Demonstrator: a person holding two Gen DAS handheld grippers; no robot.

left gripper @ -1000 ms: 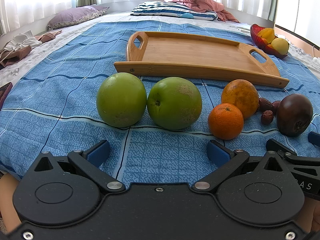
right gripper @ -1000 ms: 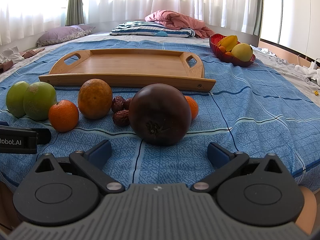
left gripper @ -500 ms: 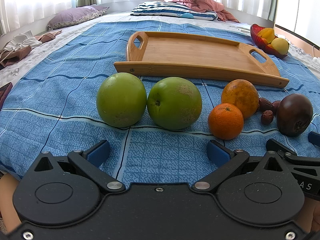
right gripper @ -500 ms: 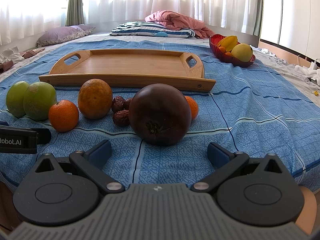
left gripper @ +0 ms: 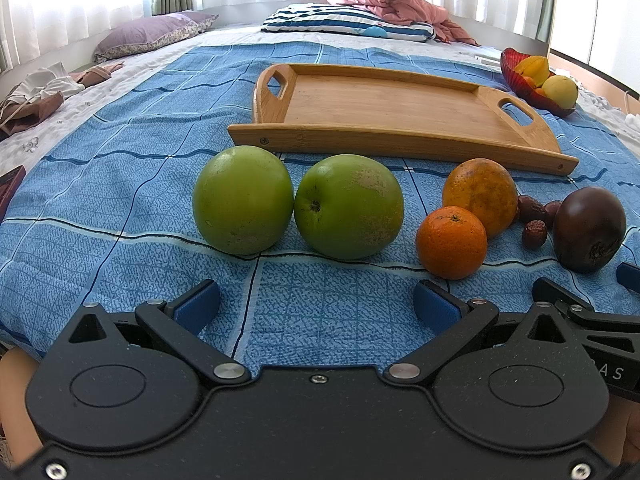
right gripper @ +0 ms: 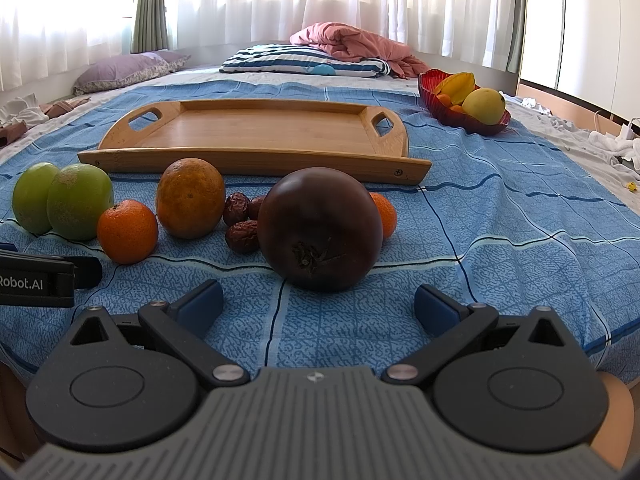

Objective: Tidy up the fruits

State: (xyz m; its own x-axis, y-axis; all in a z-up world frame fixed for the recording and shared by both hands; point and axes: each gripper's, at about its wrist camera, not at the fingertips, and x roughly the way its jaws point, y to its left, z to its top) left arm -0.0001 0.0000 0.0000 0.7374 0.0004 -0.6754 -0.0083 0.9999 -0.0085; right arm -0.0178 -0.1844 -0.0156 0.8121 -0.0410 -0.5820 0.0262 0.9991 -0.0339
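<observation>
Blue bedspread (right gripper: pixel 500 216): dark fruit (right gripper: pixel 320 228) sits straight ahead of the gaping, empty right tool (right gripper: pixel 319 306); left tool (left gripper: pixel 316 306) likewise agape.

Bedspread (left gripper: pixel 120 184) blue, checked – two fruits (left gripper: pixel 296 205) green, mandarin (left gripper: pixel 451 242) orange, tray (left gripper: pixel 384 104) tan – pillow (right gripper: pixel 304 62) navy-white striped.

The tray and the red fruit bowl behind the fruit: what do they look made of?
The tray looks like bamboo or light wood with a smooth satin finish: pale grain runs along its floor, and screw heads show at the front rail's ends. The red bowl looks like glass or clear plastic: it is translucent, ribbed and glossy. Which of the two cannot be told.
</observation>
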